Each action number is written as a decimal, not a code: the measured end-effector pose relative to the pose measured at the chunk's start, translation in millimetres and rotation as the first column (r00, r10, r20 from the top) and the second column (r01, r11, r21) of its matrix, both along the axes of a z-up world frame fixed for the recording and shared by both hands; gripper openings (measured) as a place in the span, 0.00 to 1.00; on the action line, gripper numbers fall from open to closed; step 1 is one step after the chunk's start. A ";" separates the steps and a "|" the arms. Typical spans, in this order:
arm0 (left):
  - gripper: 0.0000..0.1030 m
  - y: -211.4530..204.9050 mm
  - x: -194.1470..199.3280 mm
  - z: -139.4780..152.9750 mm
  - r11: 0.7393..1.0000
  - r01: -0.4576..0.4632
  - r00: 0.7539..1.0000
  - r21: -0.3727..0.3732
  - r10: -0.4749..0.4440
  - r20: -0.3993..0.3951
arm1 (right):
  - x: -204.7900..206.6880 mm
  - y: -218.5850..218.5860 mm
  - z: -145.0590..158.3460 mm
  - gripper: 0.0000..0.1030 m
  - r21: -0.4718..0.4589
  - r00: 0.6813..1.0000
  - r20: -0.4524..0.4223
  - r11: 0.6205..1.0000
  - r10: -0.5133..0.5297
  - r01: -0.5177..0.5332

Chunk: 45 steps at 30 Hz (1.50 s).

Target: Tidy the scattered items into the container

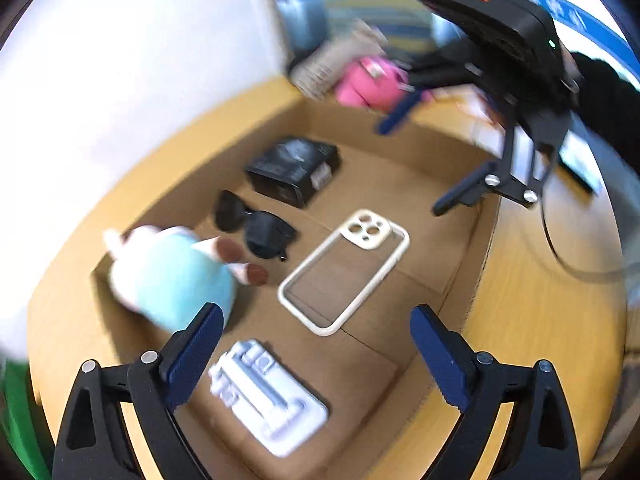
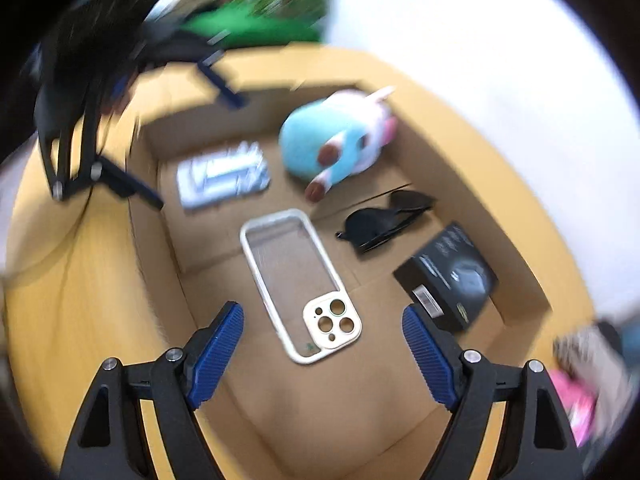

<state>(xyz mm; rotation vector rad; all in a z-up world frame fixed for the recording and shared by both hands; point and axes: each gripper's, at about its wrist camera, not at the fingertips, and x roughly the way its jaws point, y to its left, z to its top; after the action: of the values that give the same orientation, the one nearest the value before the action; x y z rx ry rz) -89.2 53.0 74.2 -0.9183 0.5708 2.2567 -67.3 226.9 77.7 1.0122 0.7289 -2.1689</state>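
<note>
An open cardboard box (image 1: 400, 148) (image 2: 320, 400) sits on a wooden table (image 1: 540, 320). Inside it lie a light-blue plush toy (image 1: 172, 276) (image 2: 320, 140), black sunglasses (image 1: 256, 226) (image 2: 384, 220), a small black carton (image 1: 294, 168) (image 2: 452, 276), a cream phone case (image 1: 344, 272) (image 2: 300, 280) and a white flat pack (image 1: 268, 396) (image 2: 222, 178). My left gripper (image 1: 318, 314) (image 2: 184, 142) hangs open above the box, with nothing between its fingers. My right gripper (image 2: 323, 314) (image 1: 428, 156) hovers open over the phone case end, also with nothing in it.
Outside the box, at its far corner, sit a pink item (image 1: 368, 84) (image 2: 576, 400) and a tan object (image 1: 332, 60). A black cable (image 1: 560, 252) curls on the table to the right. Something green (image 2: 260, 28) lies beyond the box. A white wall stands behind.
</note>
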 end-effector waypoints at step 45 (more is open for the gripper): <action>1.00 -23.8 74.6 -74.1 0.685 -0.653 0.660 0.323 0.724 -0.200 | 78.3 32.4 -83.1 0.85 -0.457 0.627 -0.176 0.627 -0.759 0.631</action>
<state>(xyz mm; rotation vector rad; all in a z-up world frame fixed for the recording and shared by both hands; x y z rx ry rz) -14.6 29.2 0.1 -0.7301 0.0540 3.1316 11.0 259.4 -5.4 0.7809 0.0083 -3.0974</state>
